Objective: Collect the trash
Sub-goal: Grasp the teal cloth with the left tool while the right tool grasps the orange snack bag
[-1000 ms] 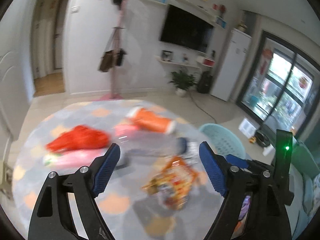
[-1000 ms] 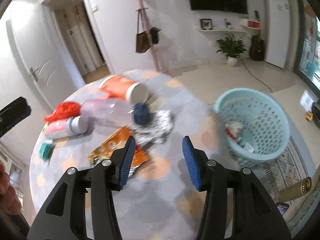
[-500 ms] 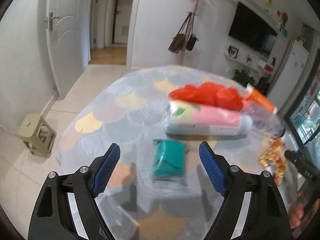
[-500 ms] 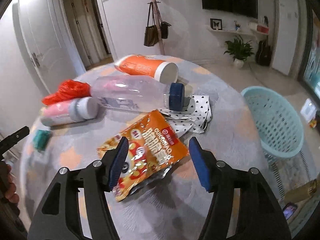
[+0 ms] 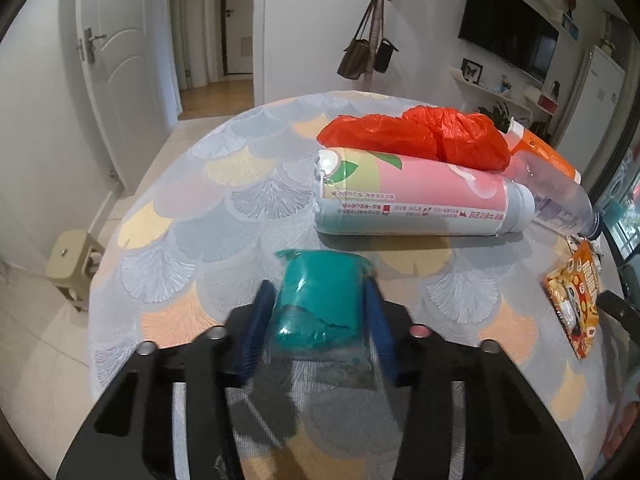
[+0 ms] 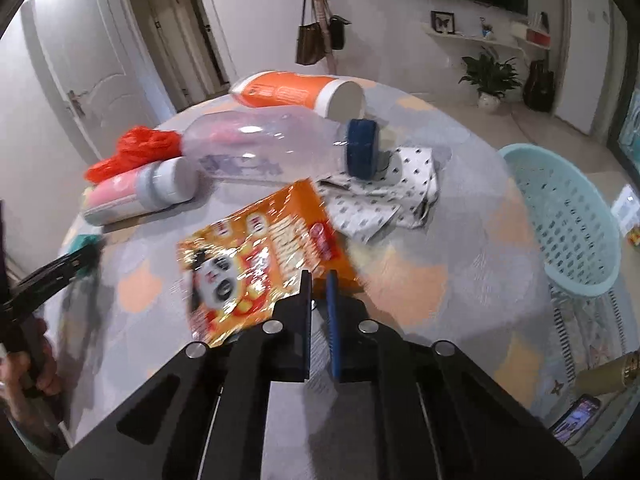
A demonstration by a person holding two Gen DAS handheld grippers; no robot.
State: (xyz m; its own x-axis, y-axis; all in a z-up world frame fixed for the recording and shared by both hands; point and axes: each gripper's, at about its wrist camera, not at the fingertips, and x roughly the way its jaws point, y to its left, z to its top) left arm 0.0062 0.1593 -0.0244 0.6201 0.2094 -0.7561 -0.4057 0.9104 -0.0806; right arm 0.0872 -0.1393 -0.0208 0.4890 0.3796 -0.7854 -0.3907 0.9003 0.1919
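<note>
a second ago both our grippers hung wide open above the table; now the left gripper (image 5: 320,312) is down on the table (image 5: 208,216) with its jaws closing on the green wrapper (image 5: 320,300), blue pads pressing both its sides. half a second ago that wrapper lay free between the open fingers. the right gripper (image 6: 318,292) has gone from open around the orange snack bag (image 6: 256,256) to nearly shut, its pads pinching the bag's corner at 5 o'clock of the bag.

in the left view the pink bottle (image 5: 412,200) lies on its side at 1 o'clock of the wrapper, near but apart, with the red plastic bag (image 5: 416,136) touching its far side. the clear bottle (image 6: 264,148) lies at 12 o'clock of the snack bag, its blue cap (image 6: 360,148) resting over the dotted paper (image 6: 392,196). the orange bottle (image 6: 296,92) lies beyond, near the table's far edge.

the table's rim curves close at 9 o'clock of the left gripper, with a small stool (image 5: 68,260) on the floor below. bare tablecloth lies at 10 and 11 o'clock of the wrapper. in the right view the blue basket (image 6: 568,220) stands on the floor at 3 o'clock, just off the table edge, with open cloth between it and the bag.
</note>
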